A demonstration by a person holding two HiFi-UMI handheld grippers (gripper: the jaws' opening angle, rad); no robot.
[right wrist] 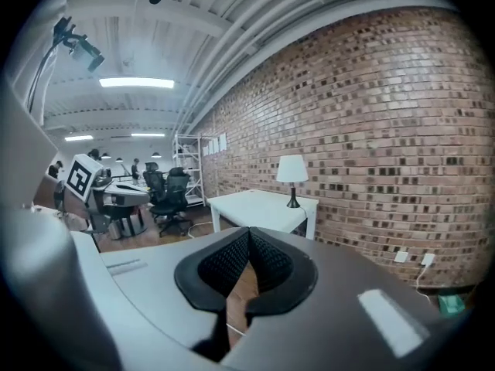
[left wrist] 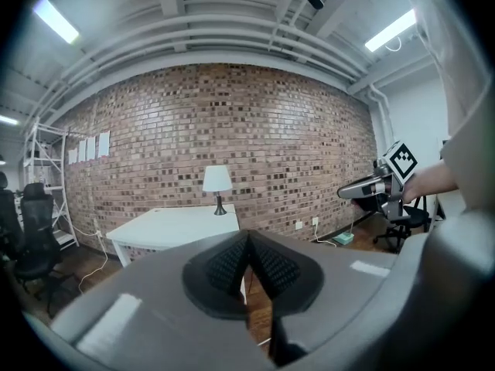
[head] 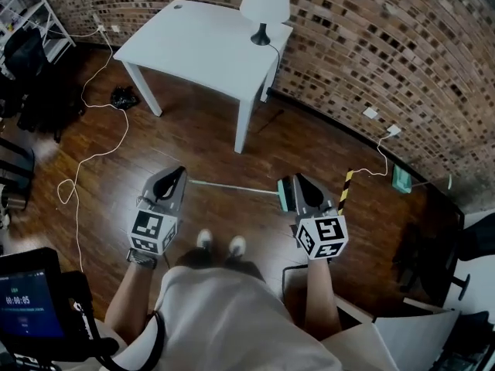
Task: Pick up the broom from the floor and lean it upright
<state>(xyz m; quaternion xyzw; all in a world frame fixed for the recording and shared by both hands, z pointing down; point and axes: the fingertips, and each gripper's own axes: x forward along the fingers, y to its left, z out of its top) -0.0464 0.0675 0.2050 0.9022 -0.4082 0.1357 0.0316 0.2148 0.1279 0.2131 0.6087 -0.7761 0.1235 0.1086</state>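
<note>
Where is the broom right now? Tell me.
In the head view the broom lies flat on the wooden floor, its handle spanning the gap between the left gripper and the right gripper, nearer the person than the white table.

Broom head (head: 284, 194) half behind right claw (head: 299, 181) (teal edge showing), screen (head: 27, 304) cropped at left

**Broom crosswise before both grippers**

The broom (head: 284, 195) lies on the floor between the tips of the left gripper (head: 176, 175) and the right gripper (head: 298, 181), its head beside the right one. Farther ahead stands a table (head: 193, 49). A lamp (head: 264, 6) is on its far right corner, and the brick wall (head: 371, 45) is behind.
</note>
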